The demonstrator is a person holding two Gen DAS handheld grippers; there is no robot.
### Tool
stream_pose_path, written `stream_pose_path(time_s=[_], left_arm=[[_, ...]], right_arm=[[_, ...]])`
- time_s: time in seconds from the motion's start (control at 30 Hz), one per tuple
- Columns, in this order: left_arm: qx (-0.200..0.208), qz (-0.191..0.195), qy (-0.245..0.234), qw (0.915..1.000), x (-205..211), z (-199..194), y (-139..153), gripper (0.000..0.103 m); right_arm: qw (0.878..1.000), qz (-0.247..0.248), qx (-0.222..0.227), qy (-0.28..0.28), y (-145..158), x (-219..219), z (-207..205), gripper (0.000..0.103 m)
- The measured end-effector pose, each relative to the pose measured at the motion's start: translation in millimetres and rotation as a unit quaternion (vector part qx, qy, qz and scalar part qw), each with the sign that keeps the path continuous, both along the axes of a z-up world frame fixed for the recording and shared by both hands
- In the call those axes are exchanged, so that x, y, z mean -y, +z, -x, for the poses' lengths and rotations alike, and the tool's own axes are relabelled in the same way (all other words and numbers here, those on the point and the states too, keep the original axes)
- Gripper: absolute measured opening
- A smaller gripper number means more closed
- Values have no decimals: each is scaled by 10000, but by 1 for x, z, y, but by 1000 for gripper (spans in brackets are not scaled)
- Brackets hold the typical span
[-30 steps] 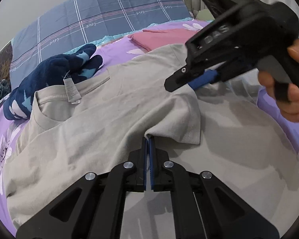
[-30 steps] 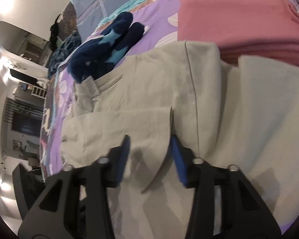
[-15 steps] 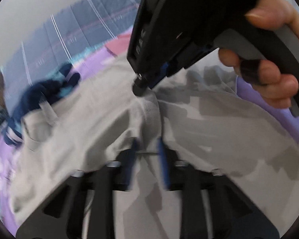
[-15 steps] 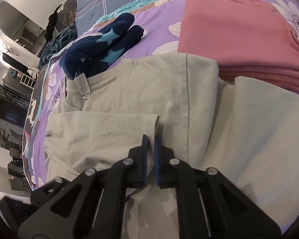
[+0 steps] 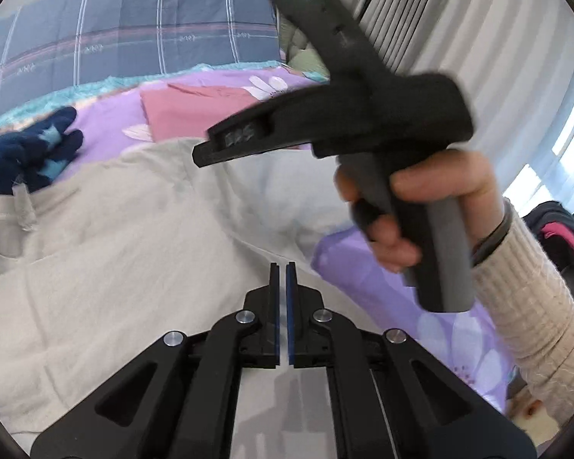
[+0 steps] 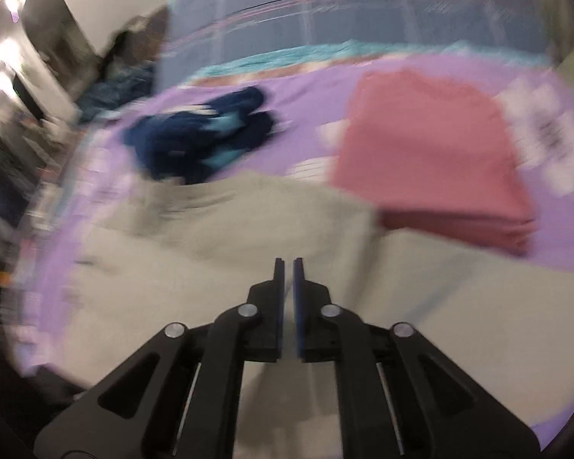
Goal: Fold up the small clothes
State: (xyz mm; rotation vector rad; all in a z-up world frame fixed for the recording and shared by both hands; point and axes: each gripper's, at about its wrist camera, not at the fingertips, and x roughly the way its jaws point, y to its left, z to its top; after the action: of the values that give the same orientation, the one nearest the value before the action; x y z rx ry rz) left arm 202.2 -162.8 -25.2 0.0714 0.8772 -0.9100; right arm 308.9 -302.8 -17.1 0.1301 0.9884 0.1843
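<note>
A: Item one, the beige shirt [image 5: 126, 252]. We log it spread across the purple floral bedspread [image 5: 367, 267], neck and label toward the left of the left wrist view, body filling the lower half of both views.

B: Agreed. Item two, our left gripper [image 5: 282, 273]. Jaws drawn almost together, a thin slit between the blue pads, nothing in it. They have just been closing. The gripper sits above the shirt, and we see no cloth caught between the pads.

A: Item three, our right gripper [image 6: 288, 267]. In its own view the jaws stand a narrow gap apart with nothing held; they have just been opening. The view is smeared with blur, so fine detail is lost.

B: In the left wrist view the same tool crosses the upper right, a hand [image 5: 421, 206] in a cream knit sleeve [image 5: 532, 306] wrapped round its grey handle, a green light on the top. Its tips cannot be made out there.

A: Item four, a folded pink garment [image 6: 428, 160], stacked flat beyond the shirt's far right corner, just beside it.

B: Item five, a navy garment with pale blue stars [image 6: 203, 141], bunched at the shirt's collar end.

A: Item six, a grey-blue plaid pillow [image 5: 134, 34] at the far edge of the bed.

B: Pale curtains [image 5: 459, 30] at upper right.
</note>
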Motion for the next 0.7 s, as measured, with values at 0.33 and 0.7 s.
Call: stream_pose_path(time_s=[0.33,0.7], left_arm=[[352,-836,1457,9852,-109,1,-33,36],[90,-731,4040,9118,-343,4,-29,37]], right_arm=[[9985,-403,-51,379,-23,4,65,21],[9959,644,-126,617,-19,-64,73,18]])
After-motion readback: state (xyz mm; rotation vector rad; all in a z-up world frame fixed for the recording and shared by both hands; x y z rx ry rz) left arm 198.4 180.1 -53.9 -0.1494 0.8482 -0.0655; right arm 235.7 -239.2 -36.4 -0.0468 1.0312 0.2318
